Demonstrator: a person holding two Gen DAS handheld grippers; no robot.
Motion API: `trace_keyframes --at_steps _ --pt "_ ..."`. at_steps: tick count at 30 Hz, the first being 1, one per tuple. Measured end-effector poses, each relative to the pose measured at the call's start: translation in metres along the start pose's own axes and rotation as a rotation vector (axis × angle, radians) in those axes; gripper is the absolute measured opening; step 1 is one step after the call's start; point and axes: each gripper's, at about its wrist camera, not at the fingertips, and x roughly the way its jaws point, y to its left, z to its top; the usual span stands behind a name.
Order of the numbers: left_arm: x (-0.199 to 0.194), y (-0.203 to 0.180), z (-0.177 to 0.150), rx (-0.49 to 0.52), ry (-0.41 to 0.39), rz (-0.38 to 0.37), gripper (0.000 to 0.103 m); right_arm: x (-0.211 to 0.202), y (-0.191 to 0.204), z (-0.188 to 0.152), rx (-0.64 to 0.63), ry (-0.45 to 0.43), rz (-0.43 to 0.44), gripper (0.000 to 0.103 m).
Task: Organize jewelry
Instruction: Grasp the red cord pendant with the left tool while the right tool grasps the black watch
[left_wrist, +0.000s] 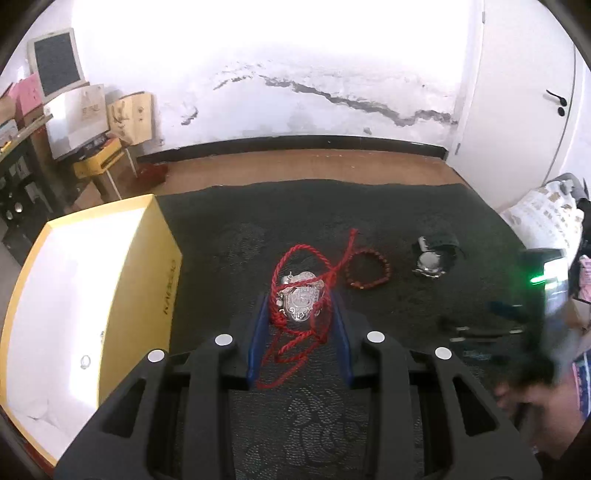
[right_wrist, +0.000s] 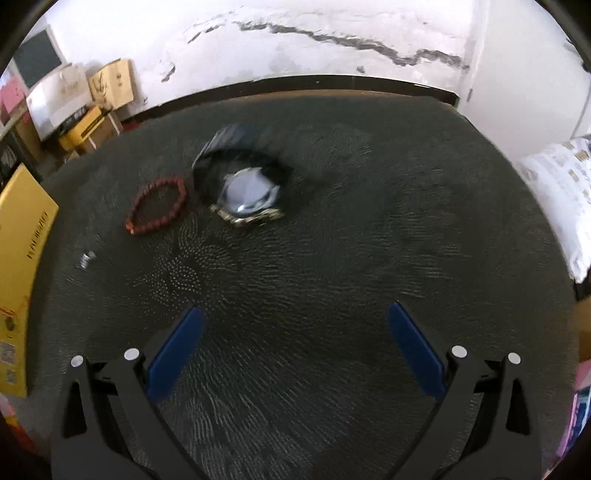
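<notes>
Dark patterned cloth covers the surface (left_wrist: 369, 206). Left gripper (left_wrist: 300, 306) is clamped on a silver pendant (left_wrist: 303, 301) with its red cord (left_wrist: 295, 343) hanging down. Left of it stands a yellow box (left_wrist: 140, 295). Right of it lie a bead bracelet (left_wrist: 369, 269) and a watch (left_wrist: 432, 260). Right gripper (right_wrist: 295, 317) has its jaws wide apart over bare cloth, the watch ahead of it.

Your right gripper (left_wrist: 517, 325) is only a dark smear at the left view's right edge, its jaws unreadable. In the box (left_wrist: 122, 295), cut off at the left rim, a small ring-like thing (left_wrist: 85, 362) is too tiny to name. In the right view the watch (right_wrist: 249, 199) is motion-blurred, its dial unreadable, and a small silvery bit (right_wrist: 86, 259) can't be identified.
</notes>
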Motion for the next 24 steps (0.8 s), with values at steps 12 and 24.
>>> trace_keyframes --at_steps 12,24 --pt "0.004 0.012 0.004 -0.031 0.023 -0.014 0.032 0.046 0.017 0.058 -0.036 -0.082 -0.035 0.093" --pt "0.003 0.024 0.006 -0.035 0.031 0.021 0.032 0.020 0.026 0.061 -0.050 -0.071 0.000 0.057"
